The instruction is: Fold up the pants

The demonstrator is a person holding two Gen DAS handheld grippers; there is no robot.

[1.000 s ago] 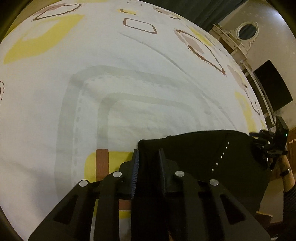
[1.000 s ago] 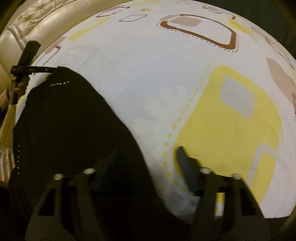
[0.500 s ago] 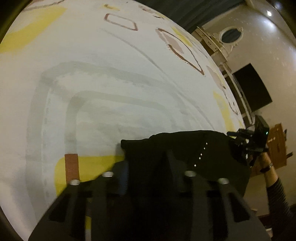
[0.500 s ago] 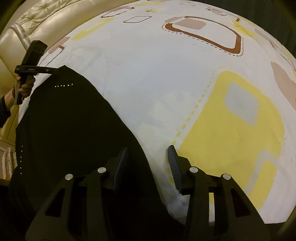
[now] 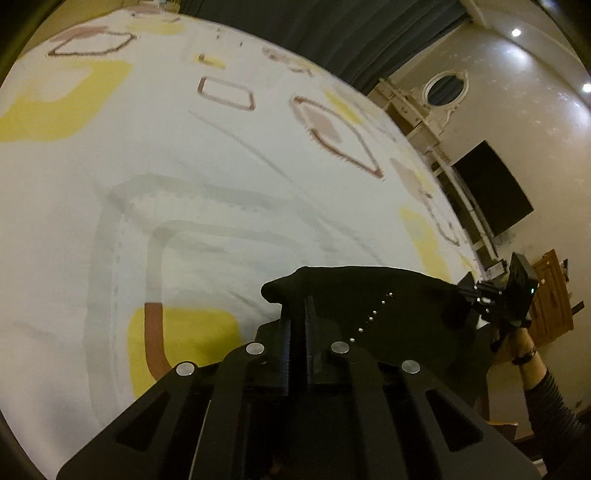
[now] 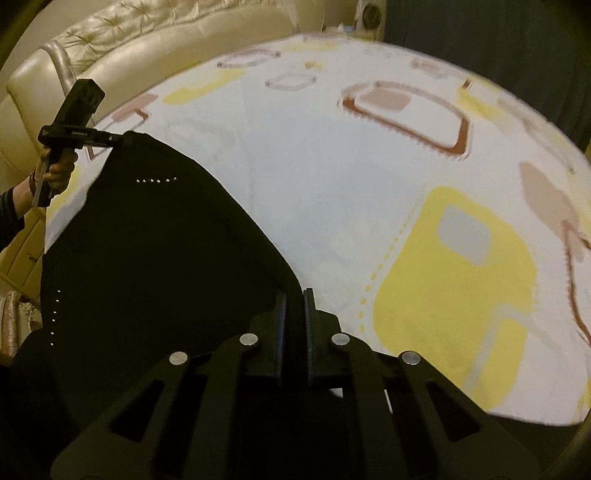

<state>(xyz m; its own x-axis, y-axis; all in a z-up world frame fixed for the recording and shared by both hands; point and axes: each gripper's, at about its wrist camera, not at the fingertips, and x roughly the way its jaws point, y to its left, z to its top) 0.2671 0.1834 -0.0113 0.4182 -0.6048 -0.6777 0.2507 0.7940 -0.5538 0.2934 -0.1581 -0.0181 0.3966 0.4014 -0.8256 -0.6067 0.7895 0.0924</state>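
Both views are dim and warm-toned, with strong fisheye bending and black vignetting at the corners. Two ceiling spotlights glare on the wall in the left wrist view. The patterned bedsheet is smeared by motion blur towards its far edge. The black pants swallow all detail; only small studs glint.

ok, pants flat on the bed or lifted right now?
Lifted along one edge. The left tongs and right tongs are each shut on the black pants, which hang between them above the bedsheet.
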